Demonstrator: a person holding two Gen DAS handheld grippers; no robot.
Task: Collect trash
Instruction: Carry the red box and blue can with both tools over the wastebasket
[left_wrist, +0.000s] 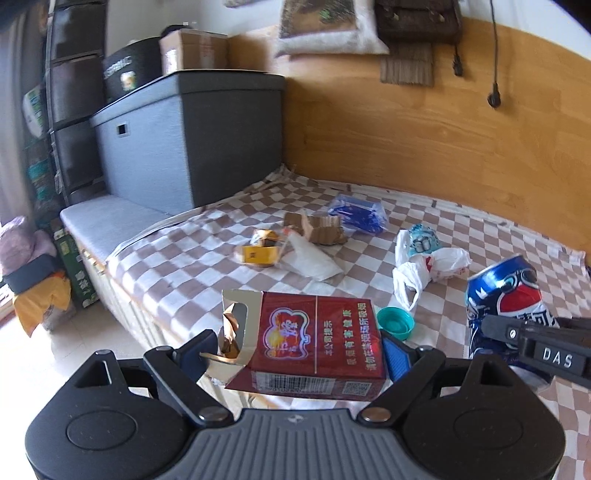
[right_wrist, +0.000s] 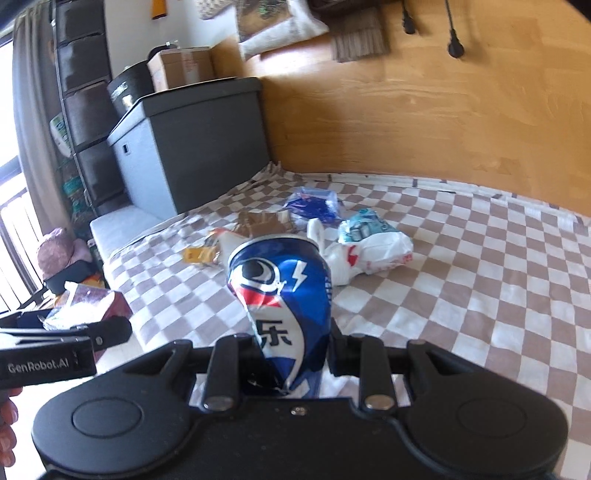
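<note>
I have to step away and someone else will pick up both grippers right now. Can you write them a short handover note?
Left gripper: jaws wide, clamped on the opened red cigarette pack, lifted above the bed edge.
Right gripper: shut on the crushed blue cola can, also lifted.
Done: those two pieces are picked up; neither is binned yet, and no bin shows in either view.
Left on the checkered bedsheet: teal bottle cap, white plastic bag, blue wrapper, torn cardboard, yellow box, clear plastic sleeve.
</note>
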